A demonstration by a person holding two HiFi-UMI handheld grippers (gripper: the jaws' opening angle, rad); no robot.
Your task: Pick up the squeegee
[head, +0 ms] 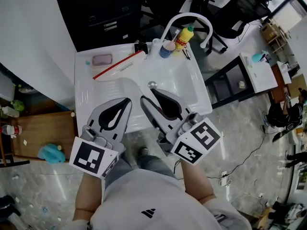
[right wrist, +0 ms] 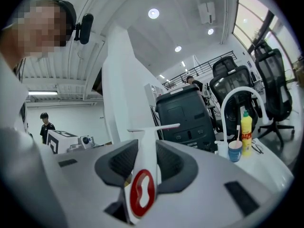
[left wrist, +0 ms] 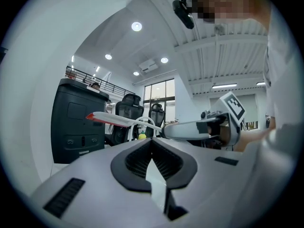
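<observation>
White sink point(head: 182, 80) is lying beneath both claws. Right claw point(right wrist: 144, 144) is clamping the white squeegee point(right wrist: 146, 165) by its handle above the sink. Its red-edged blade point(head: 120, 65) is showing print too small to read. Left claw point(left wrist: 152, 140) is hovering alongside, closed and empty.

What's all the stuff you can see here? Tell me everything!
white squeegee with red trim: one, white and red, in the right tool
white sink: one, white, before the person
arched tap: one, white, sink's far rim
soap bar: one, pink, sink's far-left corner
squeeze bottle: one, yellow, red cap, by the tap
cup: one, blue, beside the bottle
office chairs: at least two, black, beyond the sink
left tool: one, grey, shut, empty
right tool: one, grey, gripping the squeegee
</observation>
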